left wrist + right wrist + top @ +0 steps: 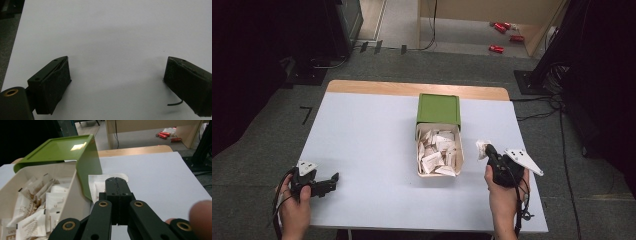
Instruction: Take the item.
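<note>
Left gripper [328, 184] rests low on the table [362, 140] near the front-left edge, jaws wide apart, nothing between them. Right gripper [116, 181] has jaws clamped on a white sachet [100, 182], probably by its edge, just right of the cream box [439, 172]. More sachets [437, 150] lie inside. Green lid [439, 109] sits at its far end.

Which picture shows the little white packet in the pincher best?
The right gripper view: the packet sits close up, pinched by the right gripper. The high view shows it small, beside the drawer.
</note>
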`<act>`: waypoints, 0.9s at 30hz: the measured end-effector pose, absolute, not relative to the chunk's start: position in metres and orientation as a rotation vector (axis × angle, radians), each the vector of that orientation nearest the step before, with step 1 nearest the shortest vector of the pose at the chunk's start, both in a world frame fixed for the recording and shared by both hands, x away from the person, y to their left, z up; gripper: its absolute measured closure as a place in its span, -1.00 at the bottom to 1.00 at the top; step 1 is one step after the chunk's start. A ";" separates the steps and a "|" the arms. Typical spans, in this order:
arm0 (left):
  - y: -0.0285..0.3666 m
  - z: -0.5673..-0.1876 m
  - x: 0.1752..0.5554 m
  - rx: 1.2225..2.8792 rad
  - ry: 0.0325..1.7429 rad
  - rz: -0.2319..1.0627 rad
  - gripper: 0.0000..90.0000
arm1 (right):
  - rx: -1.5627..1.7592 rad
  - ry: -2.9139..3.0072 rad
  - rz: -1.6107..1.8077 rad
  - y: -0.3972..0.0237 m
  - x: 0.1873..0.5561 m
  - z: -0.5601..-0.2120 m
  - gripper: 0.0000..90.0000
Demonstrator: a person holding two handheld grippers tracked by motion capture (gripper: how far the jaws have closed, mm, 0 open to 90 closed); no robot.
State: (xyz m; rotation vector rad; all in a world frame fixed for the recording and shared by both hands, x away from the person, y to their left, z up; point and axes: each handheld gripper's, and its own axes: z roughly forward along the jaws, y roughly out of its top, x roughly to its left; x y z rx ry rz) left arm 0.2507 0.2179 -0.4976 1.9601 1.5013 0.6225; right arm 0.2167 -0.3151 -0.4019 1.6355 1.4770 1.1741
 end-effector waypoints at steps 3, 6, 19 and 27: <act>0.218 -0.498 0.251 1.961 1.501 0.622 -0.84 | 1.646 1.474 1.160 -0.320 0.215 -0.408 1.00; 0.218 -0.498 0.251 1.960 1.501 0.623 -0.84 | 1.651 1.468 1.146 -0.325 0.214 -0.414 1.00; 0.218 -0.498 0.251 1.961 1.501 0.622 -0.84 | 1.668 1.478 1.114 -0.339 0.209 -0.444 1.00; 0.218 -0.498 0.251 1.961 1.501 0.622 -0.84 | 1.674 1.480 1.094 -0.346 0.207 -0.454 1.00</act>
